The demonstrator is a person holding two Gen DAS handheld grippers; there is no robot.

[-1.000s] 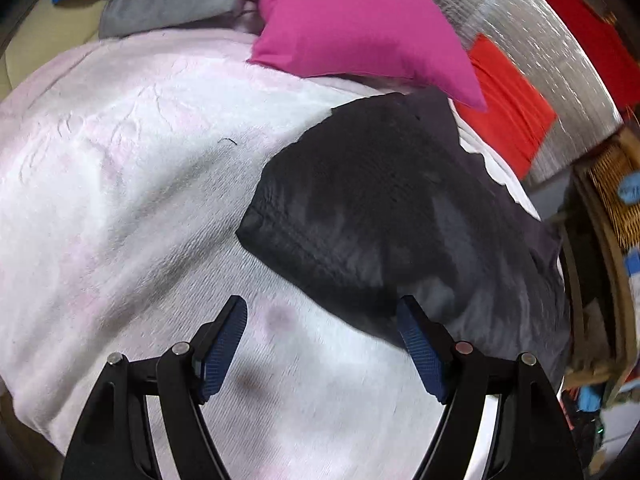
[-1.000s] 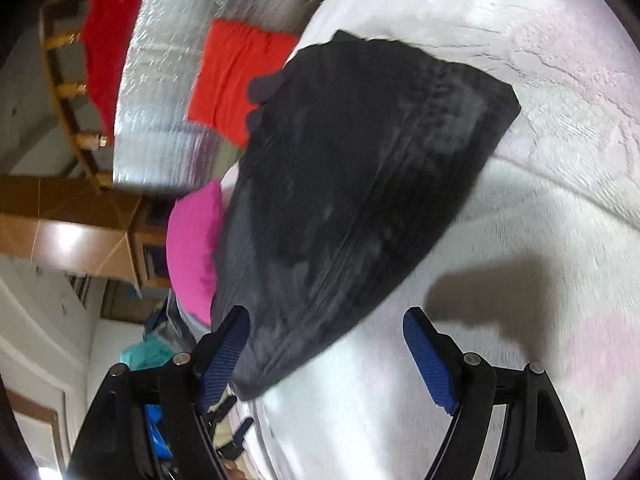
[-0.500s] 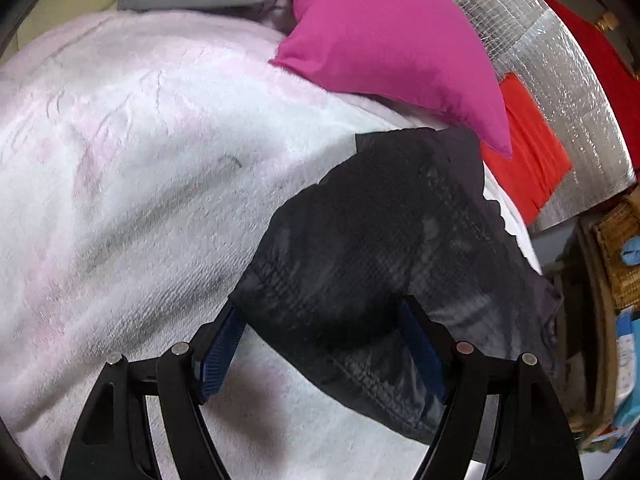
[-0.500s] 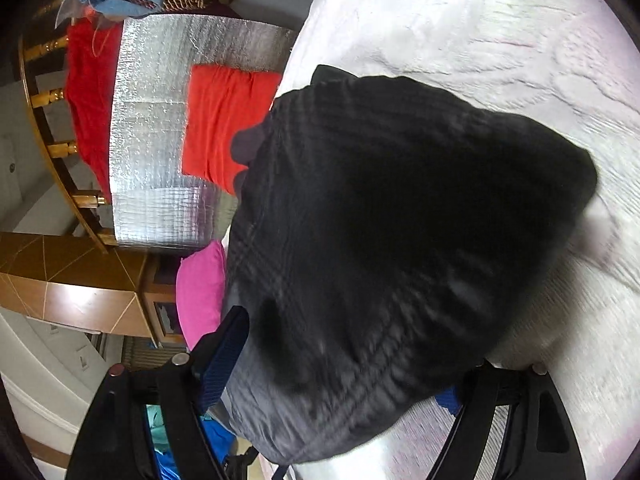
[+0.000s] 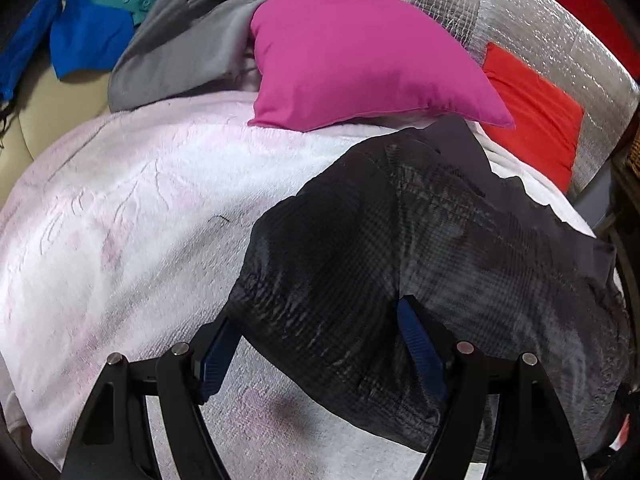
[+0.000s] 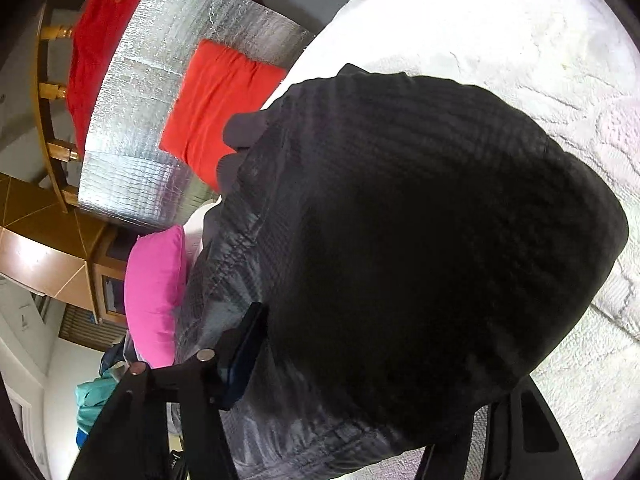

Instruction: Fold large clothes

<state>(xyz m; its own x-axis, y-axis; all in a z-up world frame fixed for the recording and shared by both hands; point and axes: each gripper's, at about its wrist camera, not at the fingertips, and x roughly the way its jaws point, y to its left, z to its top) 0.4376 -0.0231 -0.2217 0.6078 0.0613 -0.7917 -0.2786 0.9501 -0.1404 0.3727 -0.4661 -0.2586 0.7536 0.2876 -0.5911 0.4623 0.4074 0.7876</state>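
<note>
A folded black checked garment (image 5: 400, 256) lies on a white-pink blanket (image 5: 120, 208). My left gripper (image 5: 320, 344) is open, its blue pads on either side of the garment's near corner, and the cloth lies between the fingers. In the right wrist view the same garment (image 6: 420, 220) fills the middle. My right gripper (image 6: 360, 372) is open and pushed in at the garment's edge. Its left pad (image 6: 244, 356) shows beside the cloth. The right finger is mostly hidden under the cloth.
A magenta cushion (image 5: 360, 56) lies behind the garment, with a grey garment (image 5: 180, 52) and blue and teal clothes (image 5: 88, 24) at the back left. A silver foil panel (image 5: 540, 48) with red cloth (image 5: 532, 108) stands at the right. Wooden furniture (image 6: 48, 240) shows beyond the bed.
Both grippers moved forward to the garment: from open and short of it to straddling its edge. The cloth now covers the right gripper's right finger.
</note>
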